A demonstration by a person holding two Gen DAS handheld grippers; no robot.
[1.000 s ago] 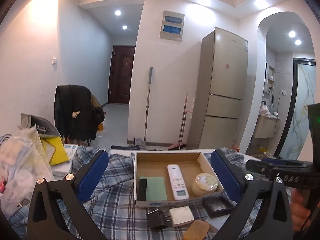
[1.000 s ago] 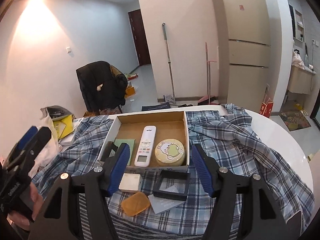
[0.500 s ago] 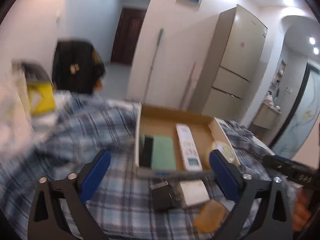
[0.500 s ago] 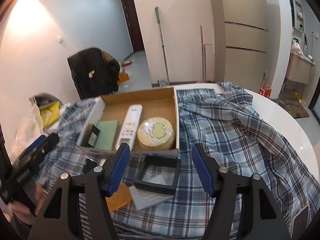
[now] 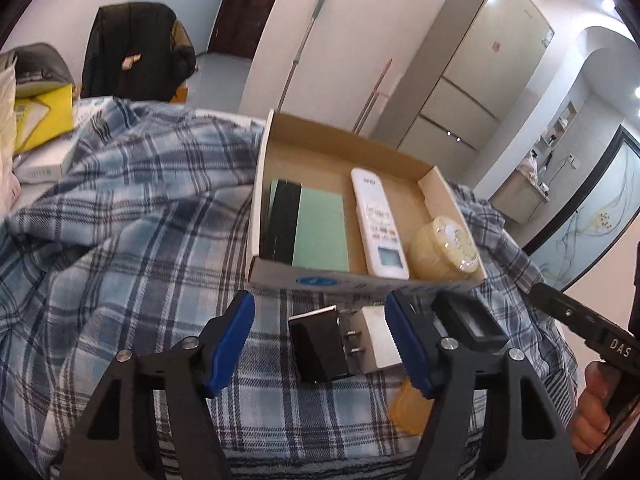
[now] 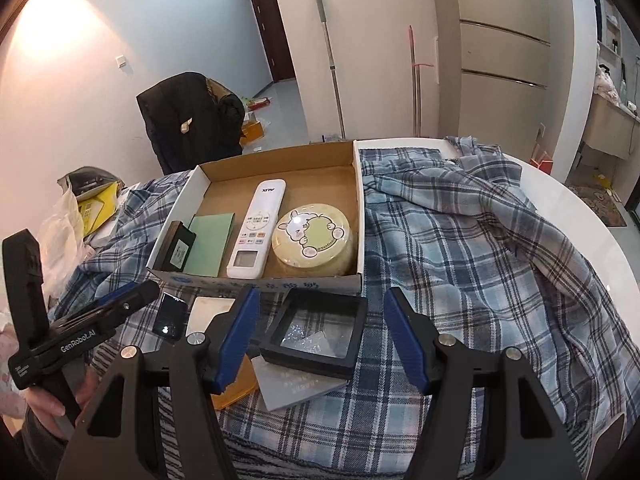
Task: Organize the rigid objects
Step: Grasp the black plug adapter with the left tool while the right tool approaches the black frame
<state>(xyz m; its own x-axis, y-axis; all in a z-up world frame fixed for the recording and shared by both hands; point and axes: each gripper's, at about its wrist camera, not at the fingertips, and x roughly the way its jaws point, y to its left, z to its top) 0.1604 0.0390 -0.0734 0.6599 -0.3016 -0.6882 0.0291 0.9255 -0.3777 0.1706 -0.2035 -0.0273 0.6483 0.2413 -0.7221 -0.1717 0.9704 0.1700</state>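
Plaid cloth covers white table; fridge behind.

left tool: jaws closing, apart | right tool: jaws apart

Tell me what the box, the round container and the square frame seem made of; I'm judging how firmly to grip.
Box: cardboard, matte brown inside with white outer walls and raw folded edges. Round container: probably glossy plastic, pale yellow, with a highlight on its printed lid. Square frame: matte black, likely plastic, around a clear shiny film or pane.
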